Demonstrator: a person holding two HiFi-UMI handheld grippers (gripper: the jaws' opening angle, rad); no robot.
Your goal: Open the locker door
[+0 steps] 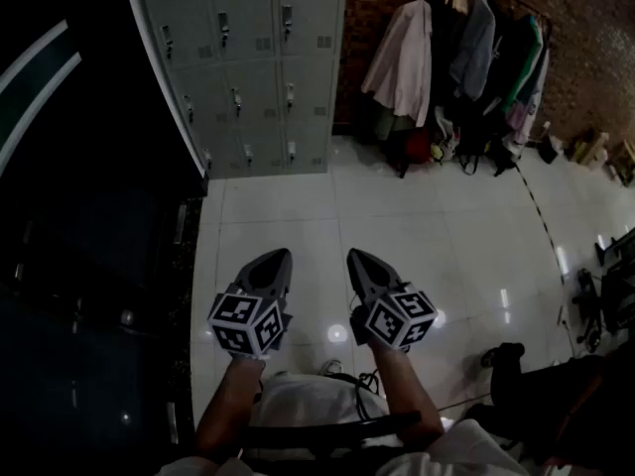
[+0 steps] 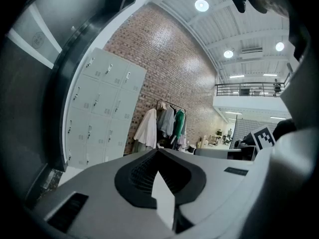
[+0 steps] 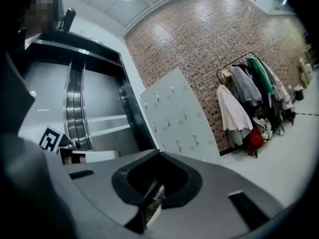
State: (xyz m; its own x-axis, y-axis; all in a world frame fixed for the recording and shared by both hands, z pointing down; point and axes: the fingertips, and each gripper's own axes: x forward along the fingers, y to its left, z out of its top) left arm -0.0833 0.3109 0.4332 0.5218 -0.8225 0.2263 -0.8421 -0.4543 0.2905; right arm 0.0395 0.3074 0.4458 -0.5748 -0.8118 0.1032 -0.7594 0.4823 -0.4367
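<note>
Barely begun, judging by the gap left to close. Across a wide stretch of white tile floor (image 1: 417,216), at the far left: a tall grey bank of lockers (image 1: 248,58) against a brick wall (image 1: 387,3), with every door in view flush and shut. Left to do: cross the floor, pick a door, work its latch, swing it out.

Far right, beside the lockers: a rack of coats (image 1: 466,58). Near left: dark glass panelling (image 1: 89,266).

Near, low over the tiles and well apart from the lockers: left gripper (image 1: 279,257) and right gripper (image 1: 354,257), side by side. Both pinched to a point, nothing between the jaws, touching nothing.

On the lockers: small doors in rows and columns, each with a small dark latch (image 1: 287,18) near one edge. Latch type too small to tell.
</note>
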